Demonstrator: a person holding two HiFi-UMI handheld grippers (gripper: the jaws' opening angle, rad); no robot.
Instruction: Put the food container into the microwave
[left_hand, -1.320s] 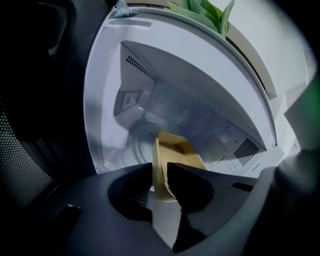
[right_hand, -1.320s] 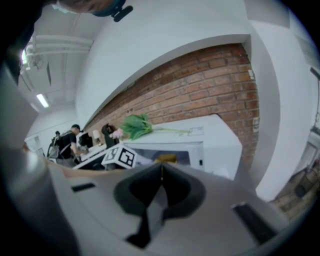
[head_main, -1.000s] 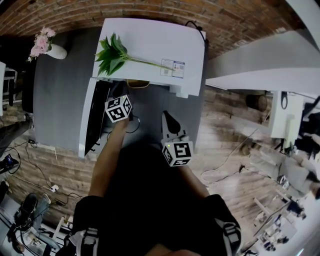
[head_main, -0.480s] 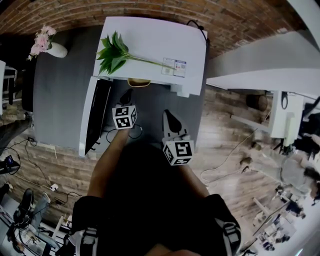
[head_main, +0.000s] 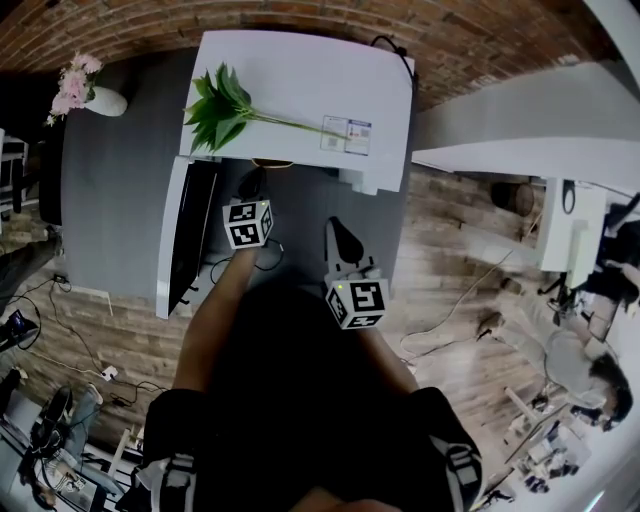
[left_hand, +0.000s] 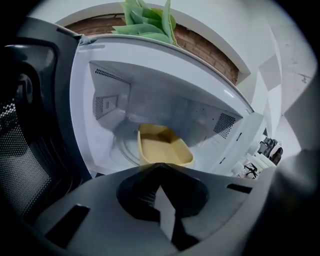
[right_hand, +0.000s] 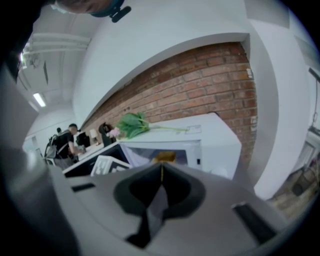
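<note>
Left gripper view: yellow food container (left_hand: 162, 147) sits inside the microwave (left_hand: 150, 80), on the turntable (left_hand: 122, 150); door (left_hand: 30, 130) swung open at left; left gripper (left_hand: 159, 169) just outside the opening, jaws pressed together, empty; right gripper (right_hand: 161, 167) likewise closed on nothing, farther back

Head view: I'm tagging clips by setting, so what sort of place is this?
Probably an office or lab: a microwave on a grey table by a brick wall, floor cables, cluttered desks.

food container (left_hand: 161, 148): inside microwave (head_main: 300, 70), 12 o'clock | door (head_main: 190, 232): microwave's left, 9 o'clock | leafy sprig (head_main: 222, 105): on microwave top | flower vase (head_main: 90, 95): 10 o'clock
</note>
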